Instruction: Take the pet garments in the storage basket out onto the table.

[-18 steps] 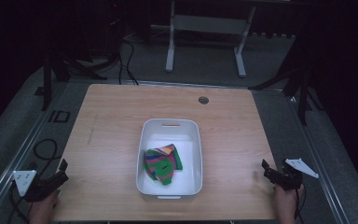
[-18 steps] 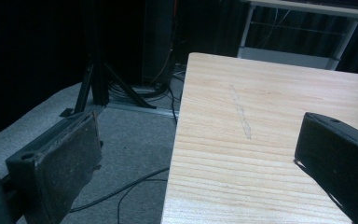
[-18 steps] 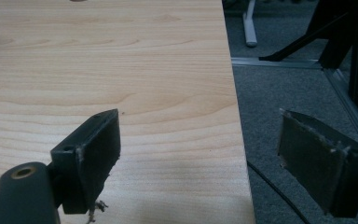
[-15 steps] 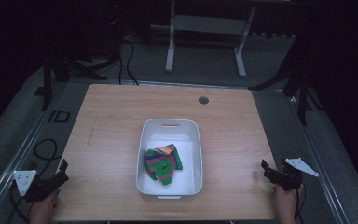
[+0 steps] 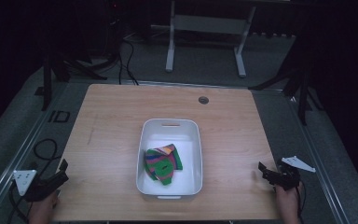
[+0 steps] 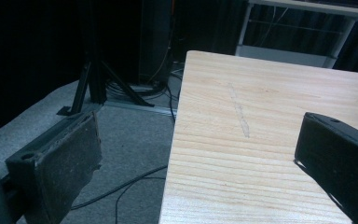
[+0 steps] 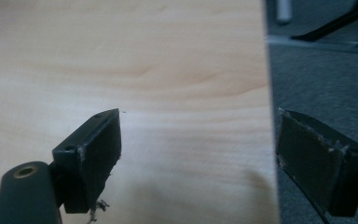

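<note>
Striped cloth lies in the white tub. Left gripper at eight o'clock and right gripper at four o'clock are spread wide, holding nothing. If snagged, the tub could be dragged.

left tool: black, grey three-cornered plate | right tool: black, grey plate

A tub sits on the table, at its middle and toward the near edge. A cloth lies in the tub's near half. The left gripper is at the table's near left corner, the right gripper at its near right edge, both well apart from the tub.
</note>
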`<state>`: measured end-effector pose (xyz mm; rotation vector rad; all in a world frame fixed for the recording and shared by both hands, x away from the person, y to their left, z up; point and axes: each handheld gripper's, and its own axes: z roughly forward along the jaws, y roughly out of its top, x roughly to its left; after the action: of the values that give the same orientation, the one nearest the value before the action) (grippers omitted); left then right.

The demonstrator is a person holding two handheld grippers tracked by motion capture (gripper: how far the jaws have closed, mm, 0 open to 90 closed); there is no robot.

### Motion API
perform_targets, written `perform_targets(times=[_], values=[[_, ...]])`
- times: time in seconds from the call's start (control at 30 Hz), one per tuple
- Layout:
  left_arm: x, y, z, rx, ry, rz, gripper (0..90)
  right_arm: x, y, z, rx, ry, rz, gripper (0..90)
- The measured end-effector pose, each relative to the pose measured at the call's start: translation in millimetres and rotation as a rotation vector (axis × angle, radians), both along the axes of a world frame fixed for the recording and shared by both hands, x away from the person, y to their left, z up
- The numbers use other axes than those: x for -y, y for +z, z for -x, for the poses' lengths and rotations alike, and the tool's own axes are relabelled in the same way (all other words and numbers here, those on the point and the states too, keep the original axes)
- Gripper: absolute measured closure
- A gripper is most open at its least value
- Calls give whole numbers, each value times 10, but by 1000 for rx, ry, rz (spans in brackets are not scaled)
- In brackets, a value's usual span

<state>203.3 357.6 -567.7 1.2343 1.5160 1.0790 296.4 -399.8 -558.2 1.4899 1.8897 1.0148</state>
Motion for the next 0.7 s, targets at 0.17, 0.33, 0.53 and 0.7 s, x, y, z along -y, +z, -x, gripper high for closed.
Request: perform_targets(times=[0.17,0.33,0.53,0.7], values=[[-1,0,2,0,3,2,9,-34,-7,-15,-28,149,0,139],[0,0,-2,-3,-1,2,9,-80,-7,-40,-68,281,13,141],[-4,-1,-2,-2,-4,8,9,-156,32,-86,-117,427,11,144],[-5,-1,-3,-3,-5,10,9,-290,70,-137,-150,562,-14,142]])
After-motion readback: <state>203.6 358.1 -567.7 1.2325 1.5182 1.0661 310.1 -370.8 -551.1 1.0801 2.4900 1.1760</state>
